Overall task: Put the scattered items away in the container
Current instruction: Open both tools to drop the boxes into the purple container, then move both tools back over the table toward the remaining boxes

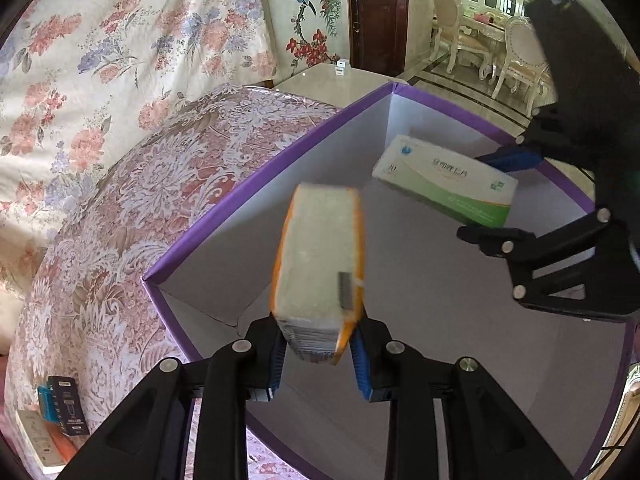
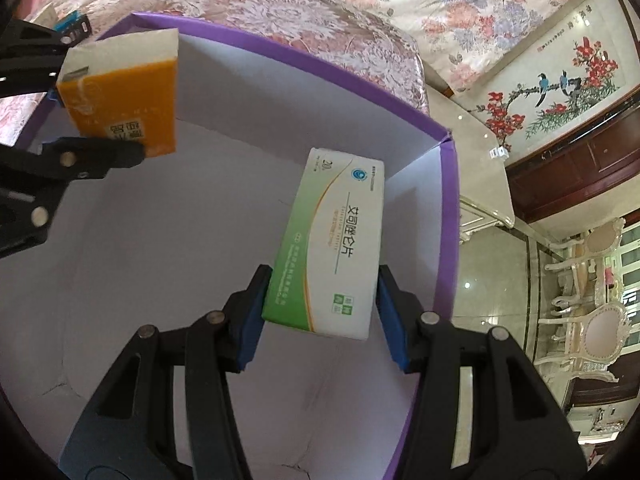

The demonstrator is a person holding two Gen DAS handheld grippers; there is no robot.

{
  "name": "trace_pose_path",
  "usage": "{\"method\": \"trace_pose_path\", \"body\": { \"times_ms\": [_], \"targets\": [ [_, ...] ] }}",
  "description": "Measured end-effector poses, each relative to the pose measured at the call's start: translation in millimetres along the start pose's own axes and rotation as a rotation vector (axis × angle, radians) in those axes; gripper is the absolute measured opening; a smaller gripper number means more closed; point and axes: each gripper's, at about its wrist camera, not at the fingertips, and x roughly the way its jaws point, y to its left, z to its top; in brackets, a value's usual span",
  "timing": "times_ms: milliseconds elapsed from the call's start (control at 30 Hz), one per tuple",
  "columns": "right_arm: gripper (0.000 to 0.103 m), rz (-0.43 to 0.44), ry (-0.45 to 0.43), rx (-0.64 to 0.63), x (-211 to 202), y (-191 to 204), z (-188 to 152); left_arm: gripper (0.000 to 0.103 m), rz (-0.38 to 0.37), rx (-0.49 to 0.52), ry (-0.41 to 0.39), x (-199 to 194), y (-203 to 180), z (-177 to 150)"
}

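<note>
Cardboard container yawns under left tongs clamping orange box, right tongs clamping green-white carton.

Orange packet, green-white box, purple-rimmed container

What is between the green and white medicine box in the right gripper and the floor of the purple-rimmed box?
Nothing visible: the green and white medicine box hangs over bare white floor of the purple-rimmed box.
</note>
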Motion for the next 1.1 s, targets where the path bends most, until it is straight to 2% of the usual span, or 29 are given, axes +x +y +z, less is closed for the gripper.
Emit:
{"method": "trace_pose_path", "body": {
  "times_ms": [67,167,267,400,600,767,833,1000,1100],
  "targets": [
    [0.052,0.001,0.014,0.0,4.6,-0.6,0.3,0.042,-0.013,-0.004,0.007,0.2,0.0,1.5],
    [0.052,0.009,0.026,0.002,8.3,-1.3,1.2,0.052,-0.038,-0.011,0.027,1.3,-0.7,4.6],
    [0.052,0.014,0.026,0.012,9.7,-3.5,-0.6,0.06,-0.008,-0.01,0.024,0.5,-1.9,7.1],
    [0.052,0.02,0.02,0.017,8.1,-4.5,-3.9,0.061,0.001,-0.007,0.017,-2.7,-0.6,6.5],
    [0.052,0.02,0.002,0.024,-2.3,-3.0,-8.1,0.07,-0.008,-0.029,0.004,-9.0,3.2,3.1],
    [0.056,0.009,-0.026,0.026,-22.6,1.9,-12.8,0.083,-0.028,-0.059,-0.045,-29.6,5.9,-0.8],
    [0.057,0.007,-0.04,0.027,-33.4,5.1,-15.1,0.084,-0.034,-0.07,-0.06,-38.7,7.6,-3.3],
    [0.057,-0.004,-0.087,0.026,-61.9,15.7,-18.3,0.086,-0.012,-0.086,-0.082,-61.6,16.5,-24.0],
    [0.057,-0.007,-0.13,0.028,-81.4,24.1,-15.9,0.092,-0.004,-0.099,-0.096,-75.2,23.9,-40.5]
  ]
}}
